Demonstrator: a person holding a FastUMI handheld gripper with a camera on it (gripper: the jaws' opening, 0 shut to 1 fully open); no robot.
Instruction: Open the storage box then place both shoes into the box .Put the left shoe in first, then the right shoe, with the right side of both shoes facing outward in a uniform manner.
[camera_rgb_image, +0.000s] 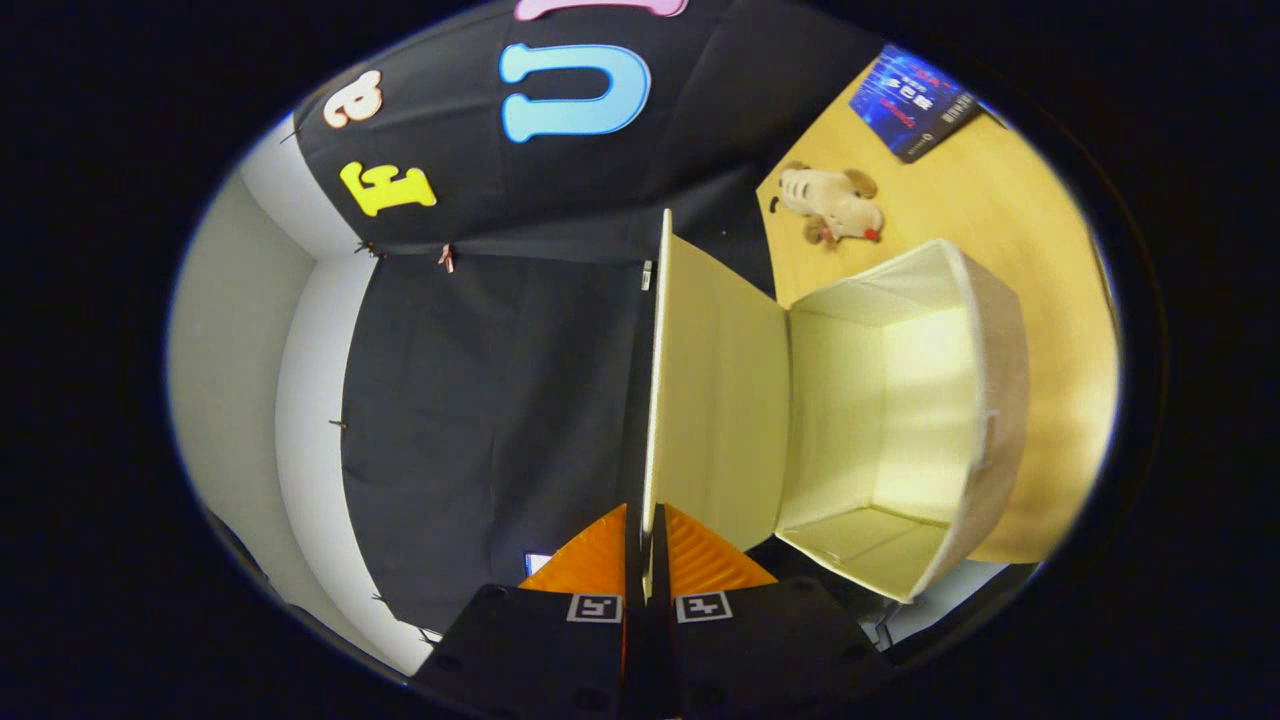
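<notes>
Worktop: a pale wooden surface carrying the box, a toy and a book; the view is rolled on its side, so it stands to one side of the fingers.
Storage box: fabric-sided, its cream interior facing the camera, and nothing lies inside it; it sits just beyond the fingers and to one side.
Lid: a cream flap hinged to the box's near wall, swung up and away from the opening; its free edge runs straight back into the claw.
Claw: closed on the lid's edge, both fingers pressing the thin panel between them.
Shoes: their whereabouts cannot be told from here.
Book: dark blue cover, well apart from the box at the far end.
Plush dog: near the box's far corner, not touching it.
Risk: the grip is on a thin edge, so a twist of the wrist could let the flap slip and fall shut; pulling further could drag or tip the light box, since nothing weighs it down.
</notes>
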